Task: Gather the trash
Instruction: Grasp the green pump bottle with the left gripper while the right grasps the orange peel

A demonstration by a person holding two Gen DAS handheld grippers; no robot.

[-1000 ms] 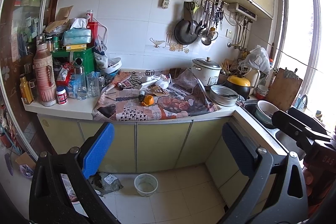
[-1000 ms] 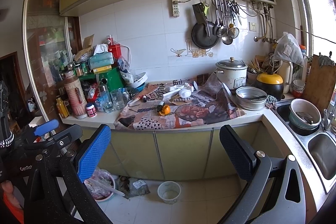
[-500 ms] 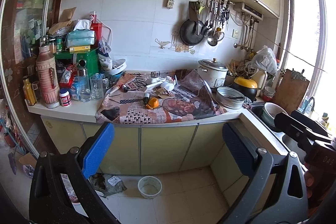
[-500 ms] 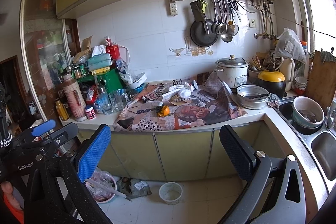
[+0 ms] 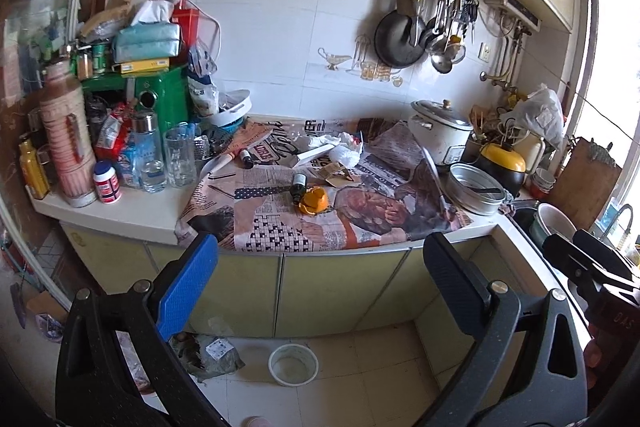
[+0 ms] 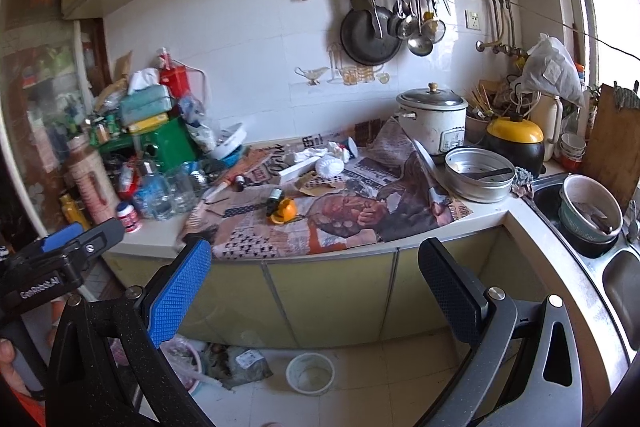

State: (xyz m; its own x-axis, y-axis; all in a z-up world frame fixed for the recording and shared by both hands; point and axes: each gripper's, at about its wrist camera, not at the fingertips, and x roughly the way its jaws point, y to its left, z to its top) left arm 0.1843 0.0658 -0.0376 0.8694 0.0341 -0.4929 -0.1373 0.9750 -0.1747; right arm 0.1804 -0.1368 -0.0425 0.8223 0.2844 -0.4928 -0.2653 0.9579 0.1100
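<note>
Newspaper (image 5: 320,215) (image 6: 328,223) covers the counter, with litter on it: orange peel (image 5: 314,201) (image 6: 285,209), a small dark bottle (image 5: 298,183) (image 6: 275,195), crumpled white tissue (image 5: 342,147) (image 6: 330,165), a white stick-like box (image 5: 314,154) and torn brown card (image 5: 336,173). My left gripper (image 5: 320,287) hangs open in front of the cabinet doors, well short of the counter. Beside it my right gripper (image 6: 316,287) is also open and holds nothing. Each shows at the edge of the other's view.
Bottles, glasses (image 5: 178,157) and a green box (image 5: 160,99) crowd the counter's left. A rice cooker (image 5: 440,137), a steel pan (image 5: 476,189) and a sink with bowls (image 6: 588,211) stand right. On the floor are a white tub (image 5: 293,365) and a crumpled bag (image 5: 210,353).
Both grippers have come closer to the counter, which now looms larger. Their jaws stay open as before.
</note>
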